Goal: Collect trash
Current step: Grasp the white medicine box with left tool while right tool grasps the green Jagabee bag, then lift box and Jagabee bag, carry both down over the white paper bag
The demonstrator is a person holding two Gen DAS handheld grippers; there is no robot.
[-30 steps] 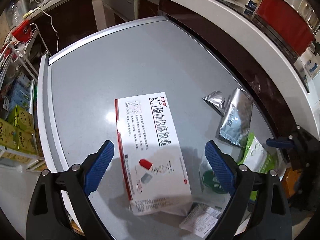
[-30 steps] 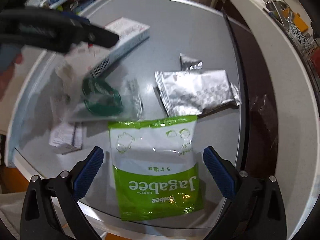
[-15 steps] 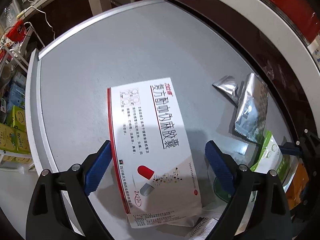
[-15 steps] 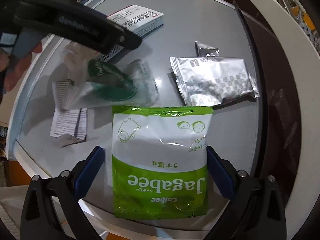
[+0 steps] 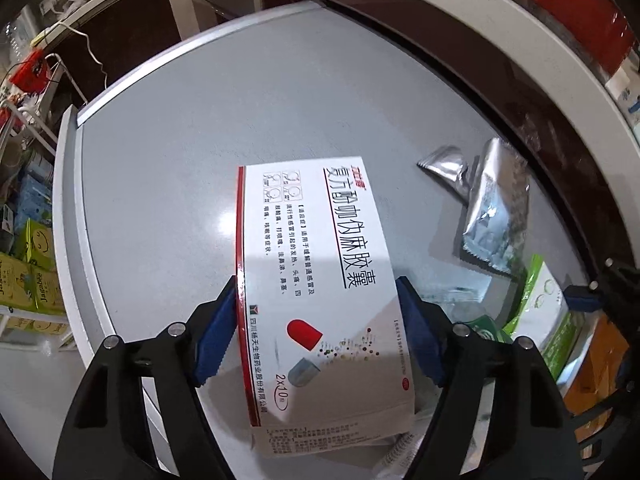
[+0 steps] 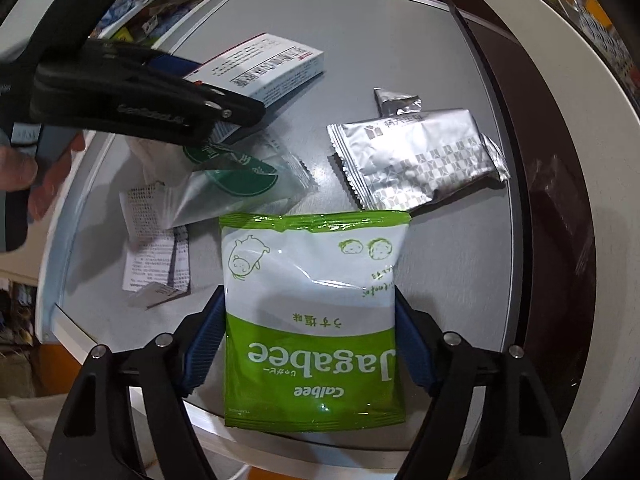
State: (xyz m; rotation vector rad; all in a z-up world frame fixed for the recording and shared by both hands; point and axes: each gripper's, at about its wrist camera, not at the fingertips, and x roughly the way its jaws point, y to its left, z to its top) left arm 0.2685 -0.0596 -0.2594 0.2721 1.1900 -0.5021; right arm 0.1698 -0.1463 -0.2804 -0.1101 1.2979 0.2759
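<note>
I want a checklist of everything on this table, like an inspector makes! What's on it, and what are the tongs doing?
Surface: grey table, smooth, with a pale rim.
Job's things: white medicine box; green Jagabee bag; silver wrapper with a torn silver corner piece beside it; clear wrapper with a green round logo; folded paper leaflet.
Clutter: nothing seen besides the trash.
Tongs: left tongs shut on the box's sides; right tongs shut on the bag's sides.
Cables: white cable off the table, far left.
Surroundings: shelves with green boxes; white counter.
</note>
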